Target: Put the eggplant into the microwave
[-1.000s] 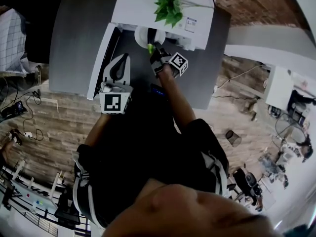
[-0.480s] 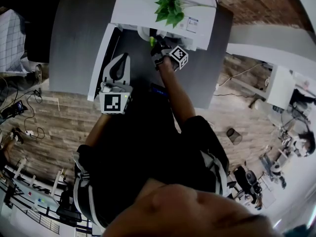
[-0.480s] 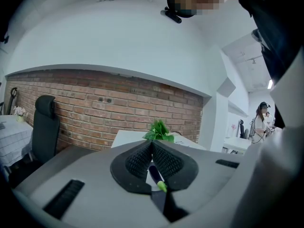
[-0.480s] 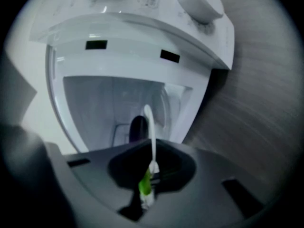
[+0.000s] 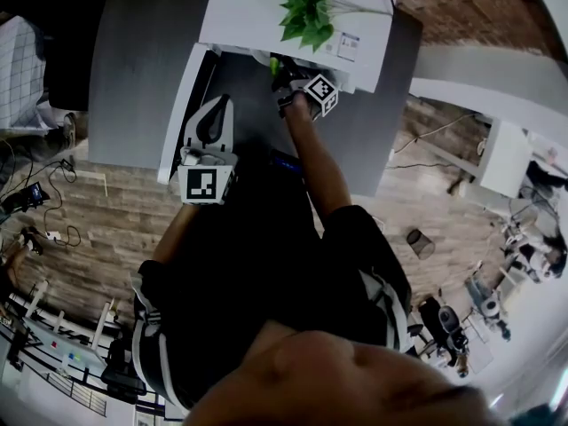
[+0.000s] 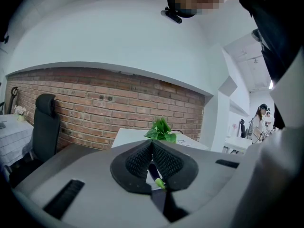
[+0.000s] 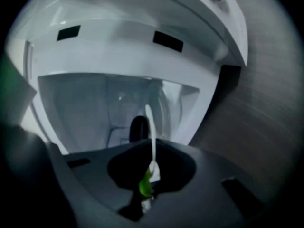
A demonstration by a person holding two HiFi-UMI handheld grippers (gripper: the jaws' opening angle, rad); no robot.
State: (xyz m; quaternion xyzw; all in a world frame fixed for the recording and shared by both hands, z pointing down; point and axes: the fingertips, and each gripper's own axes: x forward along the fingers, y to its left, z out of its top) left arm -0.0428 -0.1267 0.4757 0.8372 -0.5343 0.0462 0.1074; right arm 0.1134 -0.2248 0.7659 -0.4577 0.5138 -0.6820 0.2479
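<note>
The white microwave (image 5: pixel 293 7) stands on a grey table with its door (image 5: pixel 182 105) swung open to the left. My right gripper (image 5: pixel 282 74) is at the cavity mouth, shut on the thin rim of a white plate (image 7: pixel 153 132). The eggplant's green stem (image 7: pixel 145 184) lies close to the pads and its dark body (image 7: pixel 138 127) shows beside the rim. From above only the green tip (image 5: pixel 273 63) peeks out under the microwave's top. My left gripper (image 5: pixel 213 109) rests beside the open door with its pads (image 6: pixel 142 158) together. A purple strip (image 6: pixel 153 172) shows in the gap below them.
A green plant (image 5: pixel 306 7) sits on top of the microwave. The grey table (image 5: pixel 133 60) stretches to the left of the door and ends in front at a wooden floor (image 5: pixel 98 211). A brick wall (image 6: pixel 95 108) and a dark chair (image 6: pixel 45 122) stand behind.
My right gripper has pushed forward and down toward the cavity. The round white plate, seen in front of the opening before, is now hidden under the microwave's top. The left gripper has stayed put.
</note>
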